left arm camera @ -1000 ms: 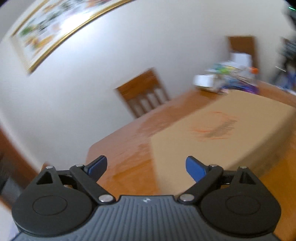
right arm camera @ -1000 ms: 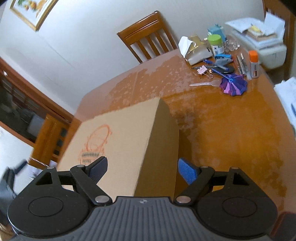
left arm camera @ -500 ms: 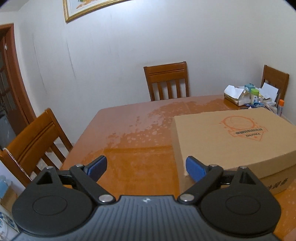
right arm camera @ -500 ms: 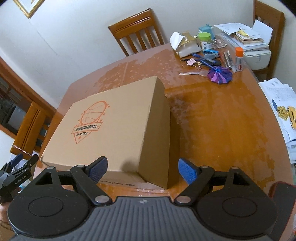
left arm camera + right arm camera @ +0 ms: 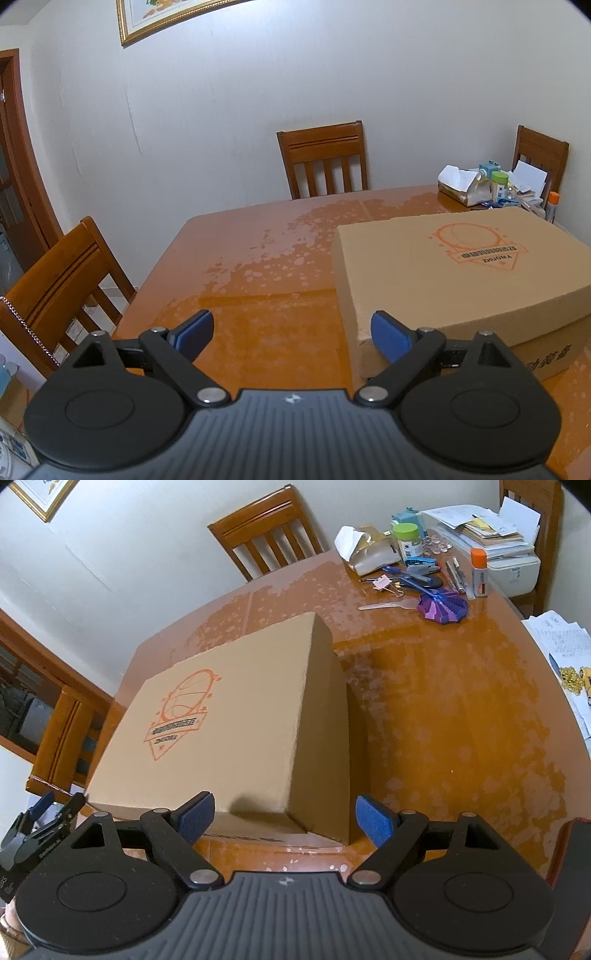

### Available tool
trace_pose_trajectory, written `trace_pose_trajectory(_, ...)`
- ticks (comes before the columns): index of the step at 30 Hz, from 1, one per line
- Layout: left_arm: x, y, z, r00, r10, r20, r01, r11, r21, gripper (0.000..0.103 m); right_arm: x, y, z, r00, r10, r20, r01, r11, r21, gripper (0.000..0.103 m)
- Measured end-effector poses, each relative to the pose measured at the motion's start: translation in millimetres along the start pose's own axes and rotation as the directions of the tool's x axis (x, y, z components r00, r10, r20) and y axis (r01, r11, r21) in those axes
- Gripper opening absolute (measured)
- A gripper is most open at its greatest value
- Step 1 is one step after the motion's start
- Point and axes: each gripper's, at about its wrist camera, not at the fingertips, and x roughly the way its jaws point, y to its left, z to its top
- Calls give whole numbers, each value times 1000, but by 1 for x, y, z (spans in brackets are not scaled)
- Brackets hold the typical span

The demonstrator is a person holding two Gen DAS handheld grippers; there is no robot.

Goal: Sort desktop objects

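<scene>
Both tools hang with their jaws spread wide and nothing between them: the left gripper [image 5: 291, 332] sits off the box's near left corner, the right gripper [image 5: 284, 818] off its near right corner. The closed cardboard box [image 5: 229, 720] lies flat on the wooden table [image 5: 443, 720], its long axis running side to side between the two hands. The desk clutter [image 5: 424, 579] to be sorted sits well beyond, at the far right corner, nearer the right hand, I'd judge.
</scene>
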Motion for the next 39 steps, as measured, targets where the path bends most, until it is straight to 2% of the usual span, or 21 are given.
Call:
trace_pose_trajectory(11,-2,-2,-1,1000,2,8,-2,1000,9,93,13,-2,-4,999,-3,-49,4,1000,9,88)
trace_pose_trajectory(17,-3,-4,0,1000,-6,6,6,1000,26,93,9,-4,2,999,40,-23,-39,998,53,88)
trace_pose_trajectory(22,-2,-3,0,1000,-8,8,7,1000,31,93,18,-3,6,999,9,-42,-7,999,51,90)
trace_pose_trajectory(33,-2,-1,0,1000,-14,2,14,1000,28,94,21,-6,6,999,21,-46,-18,998,64,92)
trace_pose_trajectory(36,-4,1,6,997,-83,-1,83,996,7,94,18,-3,8,999,42,-27,-40,998,55,92)
trace_pose_trajectory(39,-2,4,14,980,-197,4,197,980,-27,94,15,0,15,998,66,-8,-65,997,48,91)
